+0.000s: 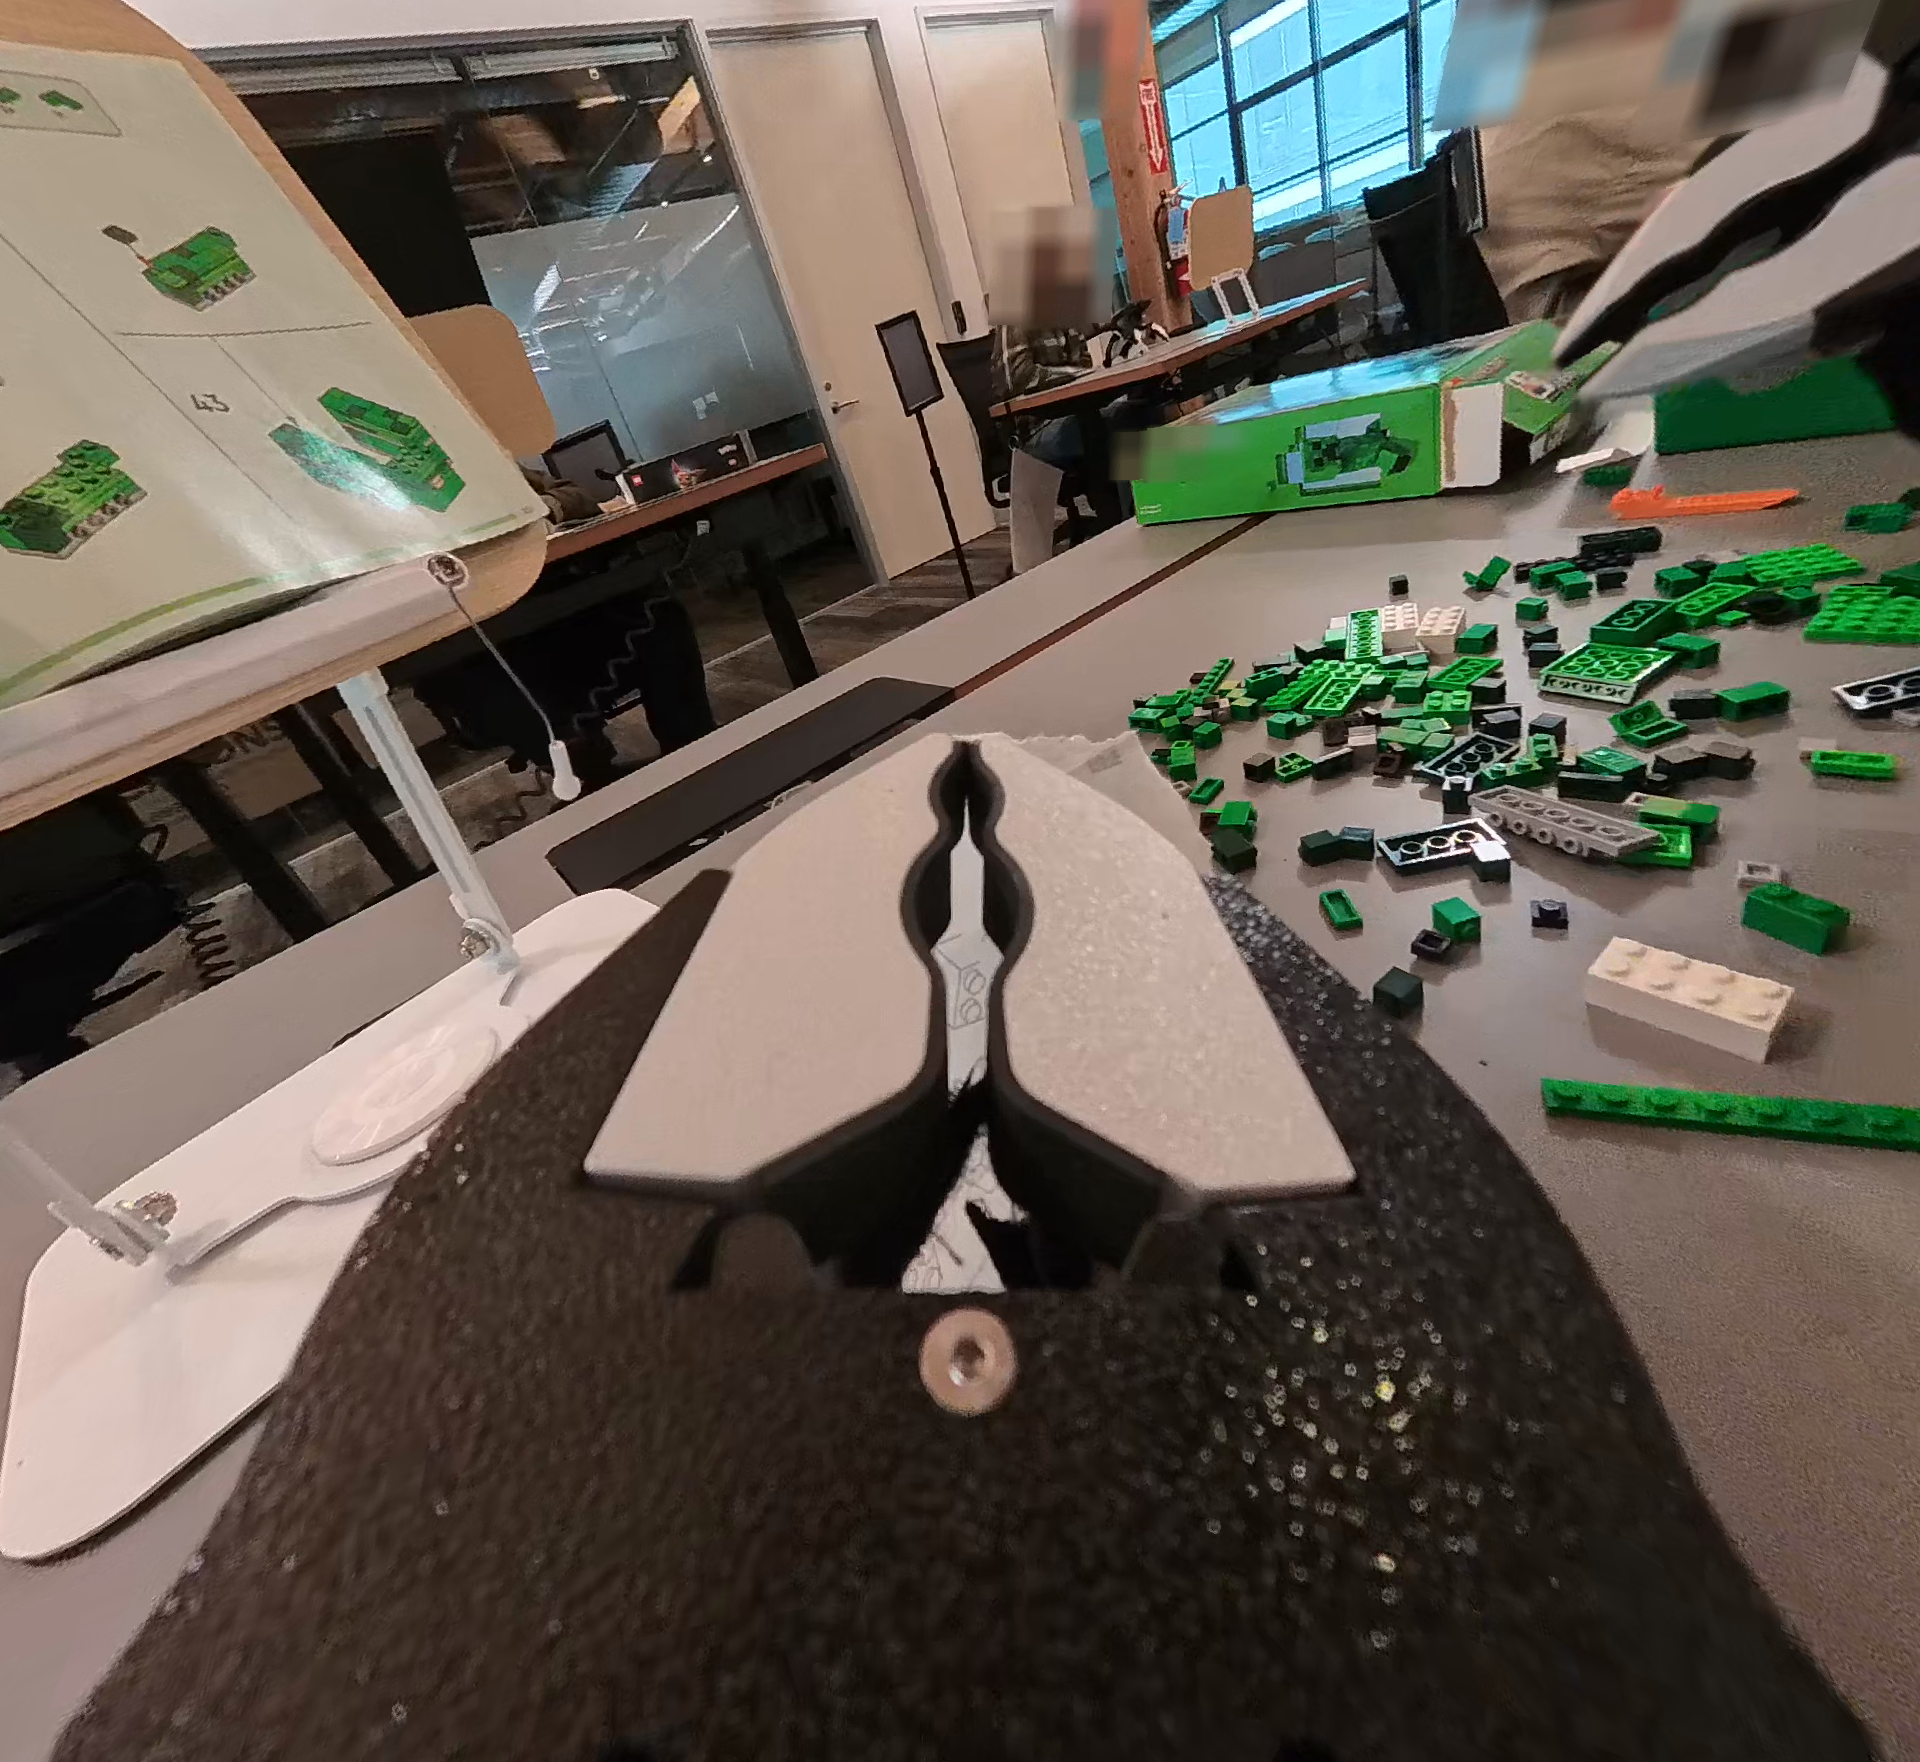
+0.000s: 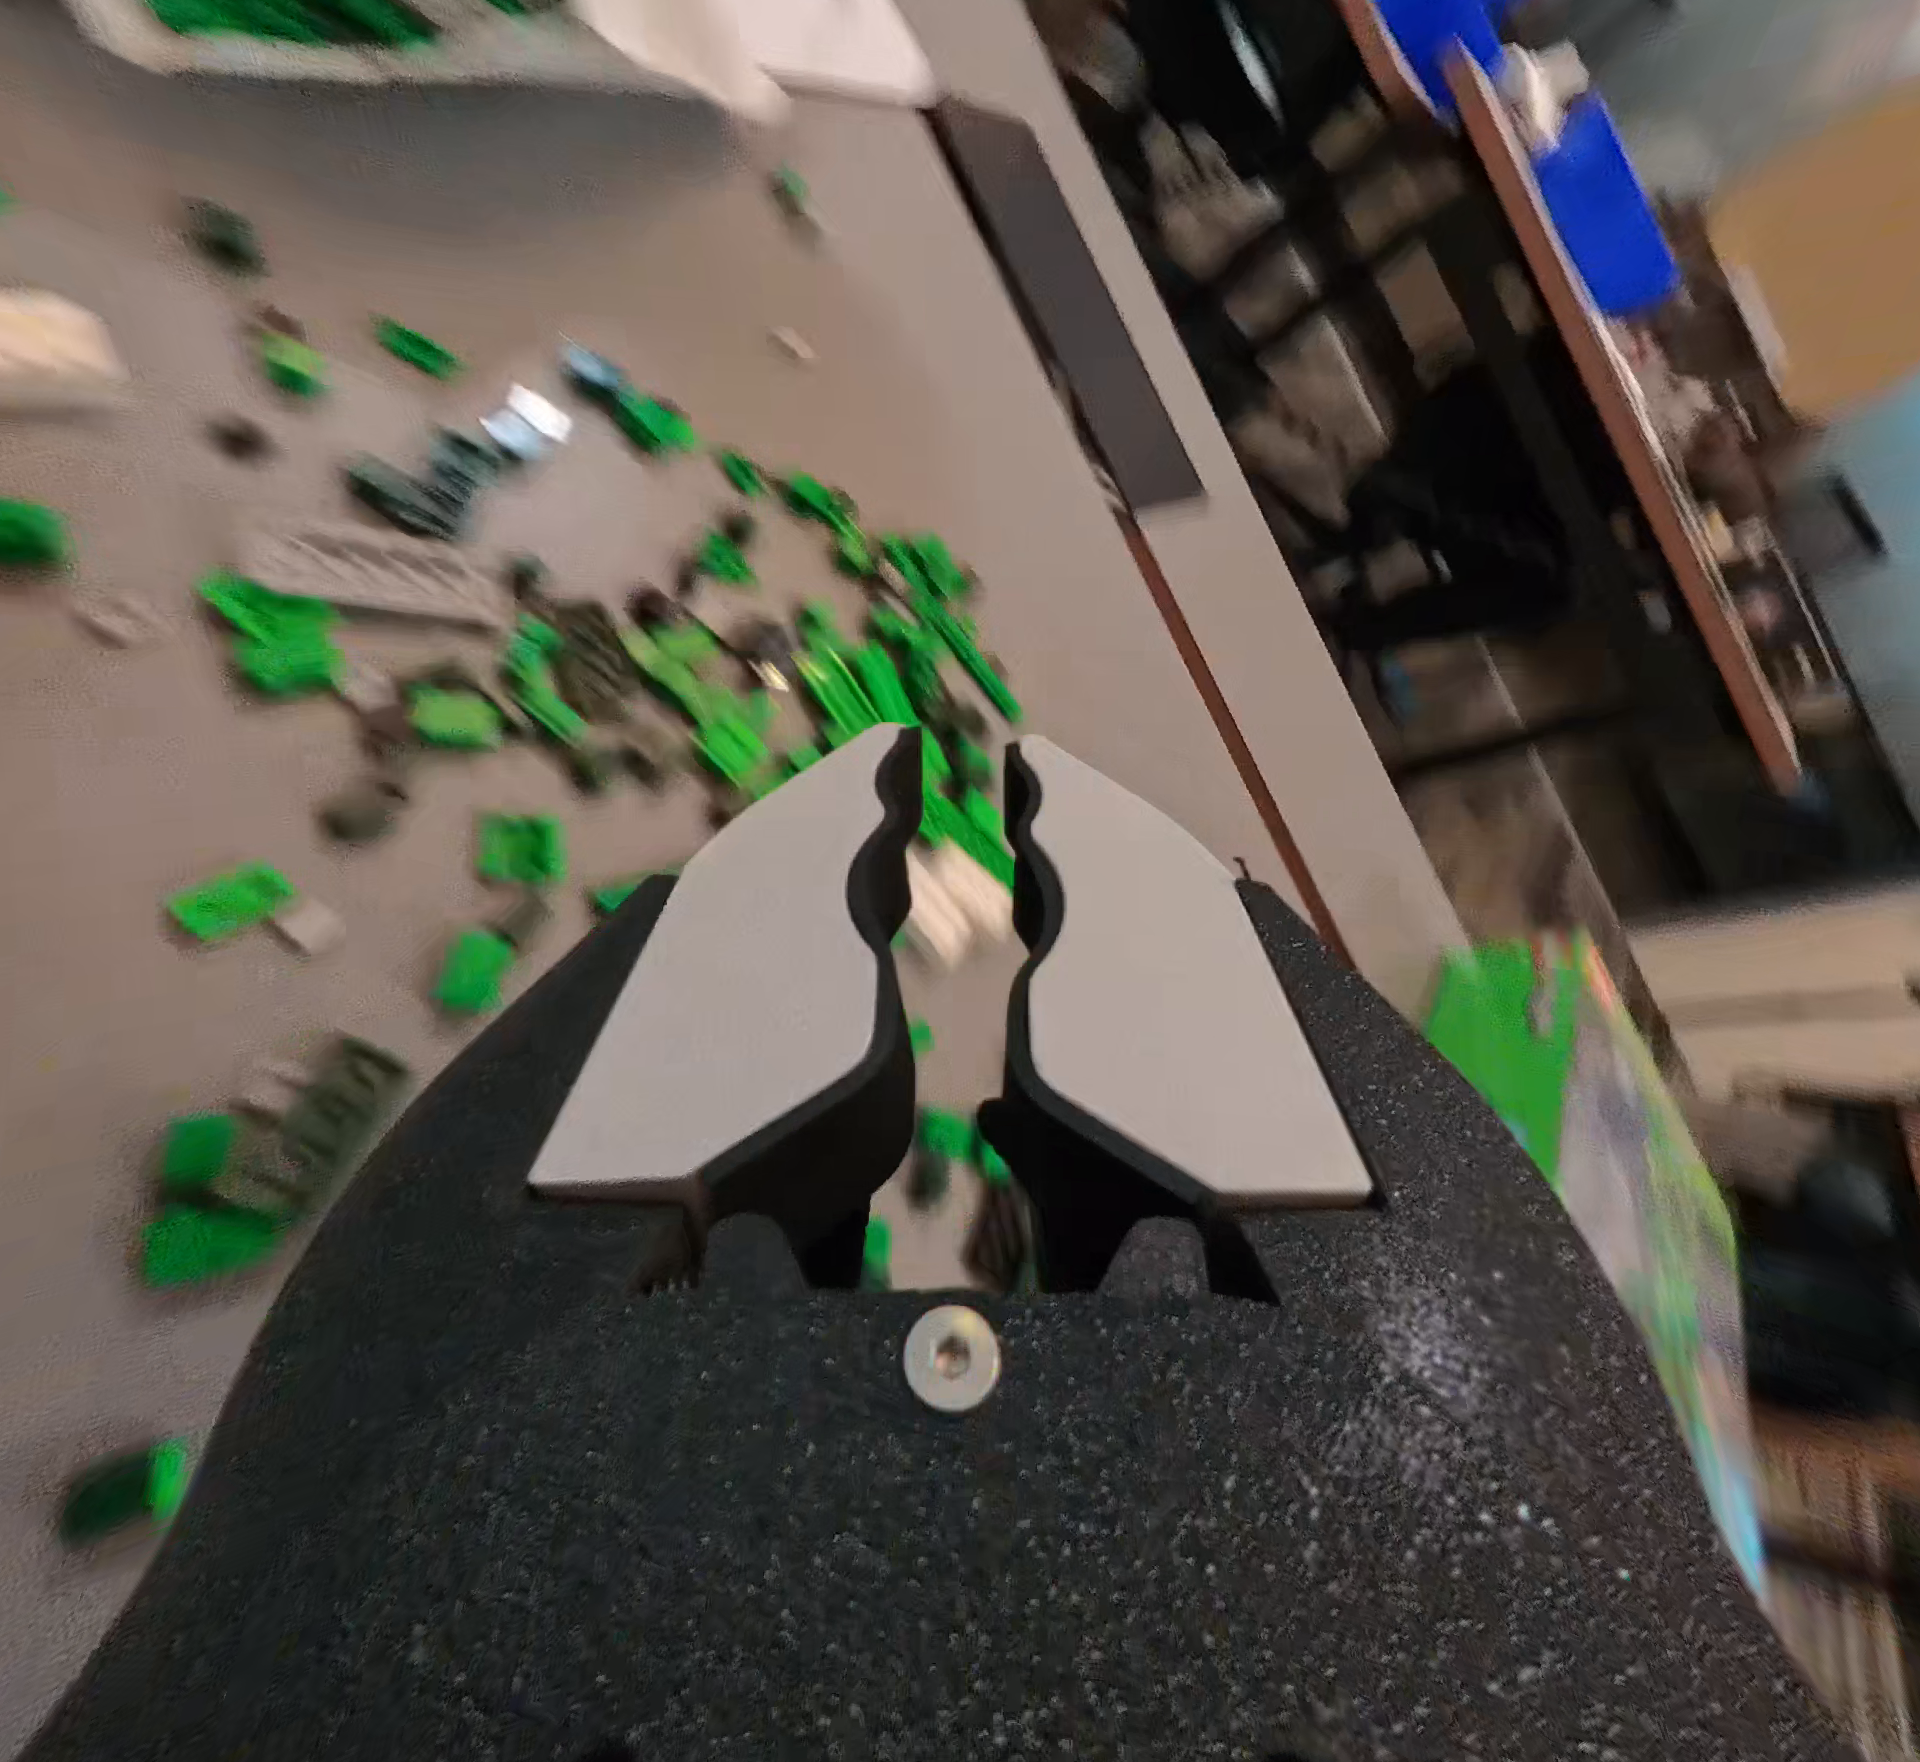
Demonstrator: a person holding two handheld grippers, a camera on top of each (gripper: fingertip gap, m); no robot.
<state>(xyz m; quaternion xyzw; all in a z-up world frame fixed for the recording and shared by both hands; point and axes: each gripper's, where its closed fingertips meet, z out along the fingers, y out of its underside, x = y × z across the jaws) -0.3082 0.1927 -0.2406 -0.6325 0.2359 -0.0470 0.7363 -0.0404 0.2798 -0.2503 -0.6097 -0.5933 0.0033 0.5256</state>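
Observation:
My left gripper [image 1: 966, 762] is shut, low over the grey table [image 1: 1558, 1400]. A white printed paper [image 1: 1091, 762] shows through the gap between its fingers and past its right finger; I cannot tell whether it is pinched. A pile of green, dark and grey bricks [image 1: 1455, 704] lies to its right. My right gripper [image 2: 961, 746] is open by a narrow gap and empty, above the same brick pile [image 2: 727, 673]; this view is blurred by motion. It also shows in the left wrist view [image 1: 1714, 310], high at the right.
An open instruction booklet [image 1: 208, 362] rests on a white stand [image 1: 312, 1172] at the left. A white brick [image 1: 1688, 1000] and a long green plate [image 1: 1730, 1112] lie nearer. A green box [image 1: 1330, 455] and an orange tool [image 1: 1704, 500] lie at the far table edge. The box is also in the right wrist view [image 2: 1621, 1141]. The tips of one gripper are about 25 centimeters away from the tips of the other.

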